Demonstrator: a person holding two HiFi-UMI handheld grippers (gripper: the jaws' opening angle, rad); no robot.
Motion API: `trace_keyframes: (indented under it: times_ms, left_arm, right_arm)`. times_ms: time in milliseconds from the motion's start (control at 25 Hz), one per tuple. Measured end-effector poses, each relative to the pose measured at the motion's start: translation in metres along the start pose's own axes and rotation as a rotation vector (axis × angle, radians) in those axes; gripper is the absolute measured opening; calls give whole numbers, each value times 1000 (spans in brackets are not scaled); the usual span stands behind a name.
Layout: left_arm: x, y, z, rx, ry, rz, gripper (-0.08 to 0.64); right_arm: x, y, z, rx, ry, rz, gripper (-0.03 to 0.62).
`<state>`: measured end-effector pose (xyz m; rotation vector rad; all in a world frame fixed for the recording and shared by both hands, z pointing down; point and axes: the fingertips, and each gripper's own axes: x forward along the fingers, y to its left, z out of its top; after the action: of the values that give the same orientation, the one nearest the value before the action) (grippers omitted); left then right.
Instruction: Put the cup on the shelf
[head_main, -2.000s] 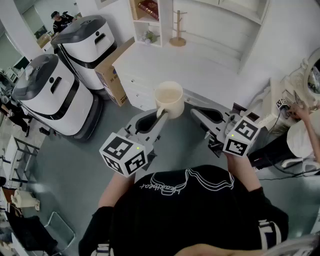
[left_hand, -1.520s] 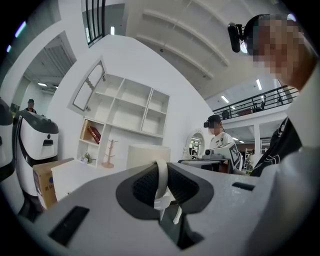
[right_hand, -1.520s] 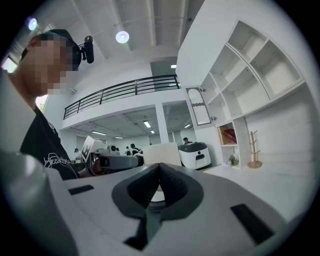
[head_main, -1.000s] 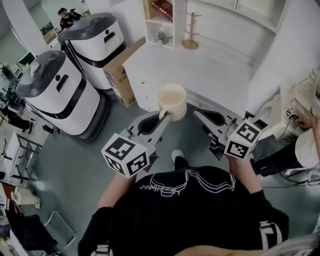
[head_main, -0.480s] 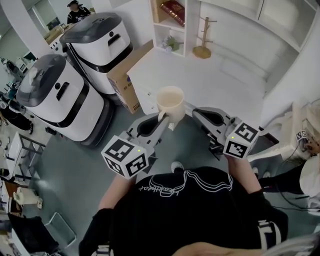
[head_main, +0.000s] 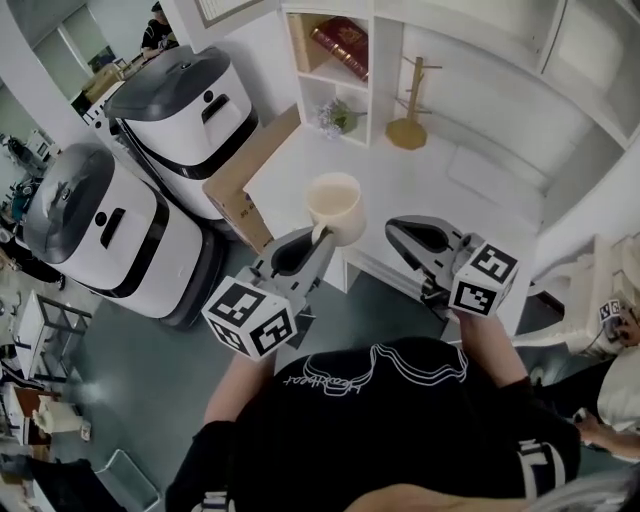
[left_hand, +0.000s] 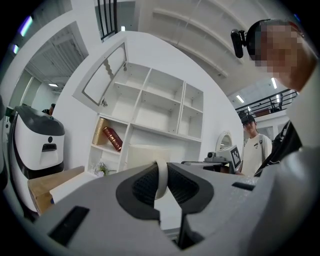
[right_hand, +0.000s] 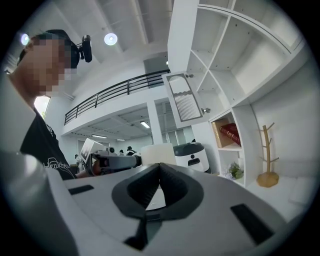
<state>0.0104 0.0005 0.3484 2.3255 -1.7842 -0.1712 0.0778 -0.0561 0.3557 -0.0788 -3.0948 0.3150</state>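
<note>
A cream cup (head_main: 335, 203) hangs over the near edge of a white counter (head_main: 430, 175). My left gripper (head_main: 321, 234) is shut on its handle. In the left gripper view the handle (left_hand: 161, 179) is pinched between the dark pads, and the cup body (left_hand: 142, 156) rises behind them. The white shelf unit (head_main: 345, 60) stands beyond the counter, its open compartments (left_hand: 155, 102) ahead of the cup. My right gripper (head_main: 400, 230) floats beside the cup to the right, shut and empty; its tips (right_hand: 159, 165) meet, with the cup (right_hand: 158, 153) behind them.
A red book (head_main: 341, 40), a small plant (head_main: 335, 118) and a wooden mug tree (head_main: 408, 112) sit in and by the shelf. Two white-and-grey machines (head_main: 185, 90) (head_main: 95, 220) and a cardboard box (head_main: 248, 165) stand on the left. A person (left_hand: 255, 147) stands to the right.
The counter and shelf have come closer and lower in the head view. The cup, earlier over the grey floor, is now over the counter's edge. Both grips are unchanged.
</note>
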Motion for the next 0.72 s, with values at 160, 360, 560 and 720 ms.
trace_keyframes:
  times_ms: [160, 360, 560, 720]
  left_arm:
    - [20, 14, 11, 30, -6, -3, 46]
    - [37, 32, 24, 52, -13, -6, 46]
    - [51, 55, 37, 62, -32, -19, 46]
    - [69, 80, 53, 73, -42, -48, 46]
  right_arm:
    - [11, -21, 16, -25, -23, 1, 6]
    - [21, -41, 20, -24, -22, -2, 6]
    - [37, -62, 22, -16, -28, -22, 6]
    - [54, -82, 36, -40, -35, -45, 6]
